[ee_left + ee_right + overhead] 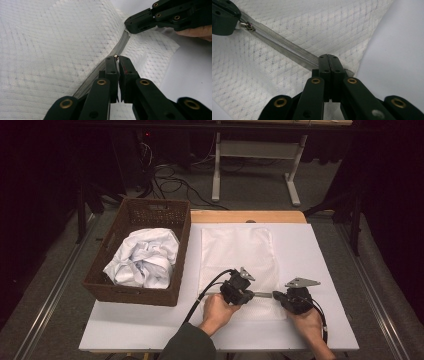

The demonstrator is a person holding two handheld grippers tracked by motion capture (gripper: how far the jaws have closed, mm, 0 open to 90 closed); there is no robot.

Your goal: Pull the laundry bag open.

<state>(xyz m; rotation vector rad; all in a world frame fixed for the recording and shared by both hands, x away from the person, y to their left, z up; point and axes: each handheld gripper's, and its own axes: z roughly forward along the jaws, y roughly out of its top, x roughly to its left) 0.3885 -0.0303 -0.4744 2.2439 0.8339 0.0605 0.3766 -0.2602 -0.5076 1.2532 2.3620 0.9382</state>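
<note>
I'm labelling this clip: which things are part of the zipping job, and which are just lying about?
In the job: mesh laundry bag; its zipper; zipper pull; left gripper; right gripper.
Lying about: wicker basket; white cloth in it.

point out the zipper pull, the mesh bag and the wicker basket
zipper pull (247,25), right gripper view, on its metal tab
mesh bag (235,247), high view, on its flat middle
wicker basket (182,245), high view, on its right wall

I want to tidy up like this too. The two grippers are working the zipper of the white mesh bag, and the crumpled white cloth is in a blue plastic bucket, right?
Not quite. The cloth lies in a brown woven basket, as the high view shows. The rest holds: the left gripper and right gripper are at the zipper of the bag.
</note>
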